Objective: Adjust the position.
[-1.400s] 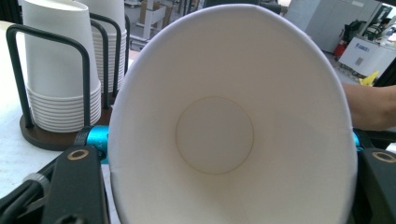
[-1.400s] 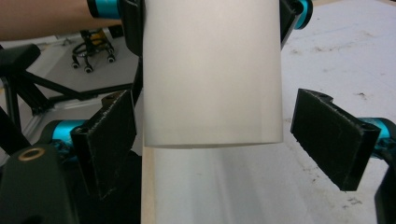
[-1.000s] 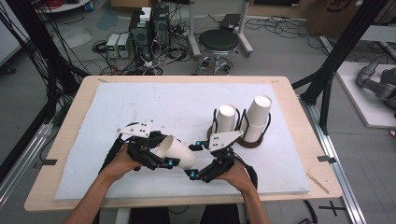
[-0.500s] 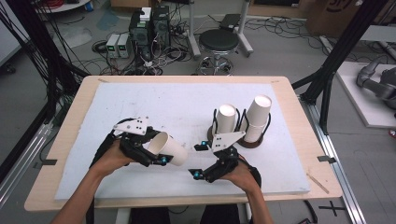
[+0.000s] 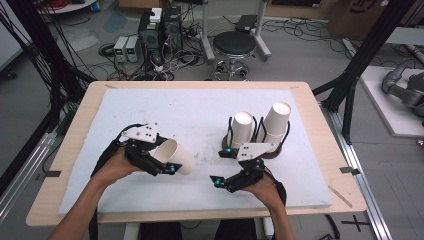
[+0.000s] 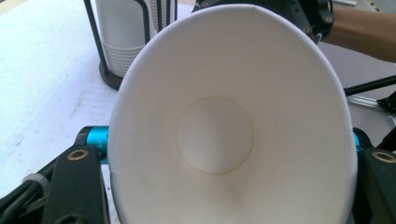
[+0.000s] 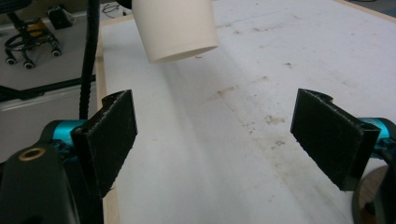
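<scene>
Your left tool (image 5: 167, 167) grips one paper cup (image 5: 175, 156) at lower left, off the stacks (image 5: 243, 131); your right tool (image 5: 218, 166) gapes empty; placing remains.

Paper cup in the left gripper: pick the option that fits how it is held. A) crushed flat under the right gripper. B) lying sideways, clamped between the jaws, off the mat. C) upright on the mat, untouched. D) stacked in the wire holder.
B: the left gripper is shut on the paper cup, which is tipped on its side above the white mat; its squeezed mouth faces the left gripper view.
</scene>
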The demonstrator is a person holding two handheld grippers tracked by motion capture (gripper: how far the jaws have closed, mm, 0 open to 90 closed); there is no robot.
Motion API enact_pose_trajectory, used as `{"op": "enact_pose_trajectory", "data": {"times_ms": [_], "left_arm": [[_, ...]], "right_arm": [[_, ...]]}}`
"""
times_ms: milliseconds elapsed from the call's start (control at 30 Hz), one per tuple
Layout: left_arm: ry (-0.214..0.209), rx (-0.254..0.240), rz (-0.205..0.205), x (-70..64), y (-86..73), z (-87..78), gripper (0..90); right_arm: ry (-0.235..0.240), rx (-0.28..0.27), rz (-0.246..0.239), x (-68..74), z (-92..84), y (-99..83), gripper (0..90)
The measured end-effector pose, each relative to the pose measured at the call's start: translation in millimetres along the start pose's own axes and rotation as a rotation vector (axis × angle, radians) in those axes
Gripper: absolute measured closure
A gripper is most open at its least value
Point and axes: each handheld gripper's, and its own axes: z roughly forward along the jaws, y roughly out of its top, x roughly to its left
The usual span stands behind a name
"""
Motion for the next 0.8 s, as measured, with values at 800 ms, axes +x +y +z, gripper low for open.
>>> {"op": "enact_pose_trajectory", "data": {"times_ms": [800], "left_arm": [[0.036, 0.026, -0.002, 3.8, -0.1, -6.6, 30.1]], "right_arm": [[-0.307, -0.074, 0.146, -8.3, -53.1, -46.2, 15.0]]}}
